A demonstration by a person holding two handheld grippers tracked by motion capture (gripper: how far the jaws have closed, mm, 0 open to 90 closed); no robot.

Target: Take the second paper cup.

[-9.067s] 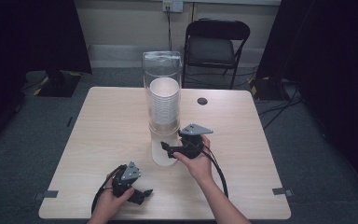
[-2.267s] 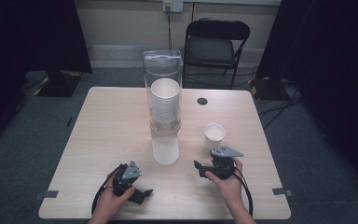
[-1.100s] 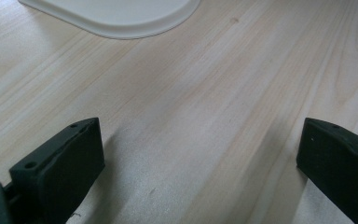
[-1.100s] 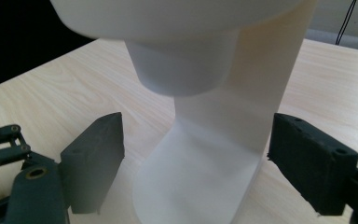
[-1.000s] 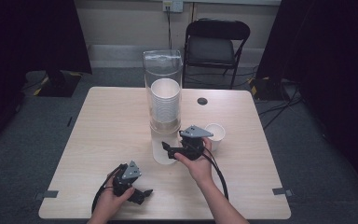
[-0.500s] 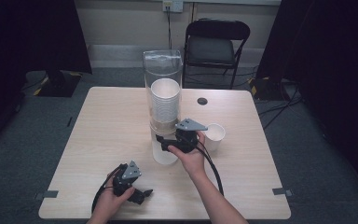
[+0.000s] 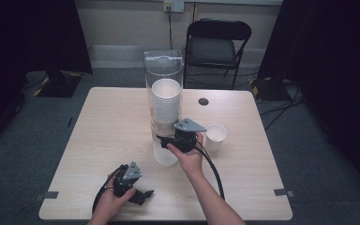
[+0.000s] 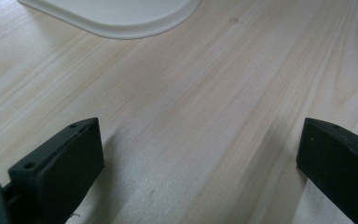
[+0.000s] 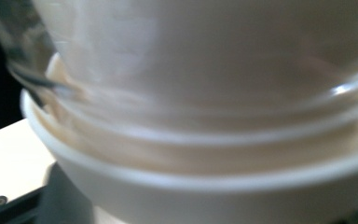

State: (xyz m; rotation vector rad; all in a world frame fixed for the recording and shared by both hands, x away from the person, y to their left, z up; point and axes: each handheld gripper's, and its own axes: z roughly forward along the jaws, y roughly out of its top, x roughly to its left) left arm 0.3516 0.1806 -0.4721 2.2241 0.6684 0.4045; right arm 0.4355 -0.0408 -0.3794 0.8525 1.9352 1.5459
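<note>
A clear dispenser tube [image 7: 163, 70] stands mid-table with a stack of white paper cups [image 7: 166, 101] inside. The lowest cup [image 7: 164, 152] hangs out below it. My right gripper [image 7: 161, 140] reaches in from the right at that cup. Its jaws have just been closing with the cup between them and now press its wall. In the right gripper view the cup's rim [image 9: 191, 177] sits close under the tube's clear wall [image 9: 168, 70], with one jaw beside the cup at the lower left. A single cup [image 7: 215, 137] stands to the right. My left gripper [image 7: 145, 194] rests open near the front edge, with bare wood [image 8: 196, 140] between its jaws.
A black folding chair [image 7: 218, 42] stands behind the table. A small black disc [image 7: 203, 101] lies at the back right. The right gripper's cable [image 7: 213, 168] trails along the forearm. The dispenser's white base [image 8: 116, 18] lies ahead of the left gripper.
My right gripper has shifted left, away from the single cup and up to the dispenser's lowest cup, and has closed on it. The left gripper has stayed put.
</note>
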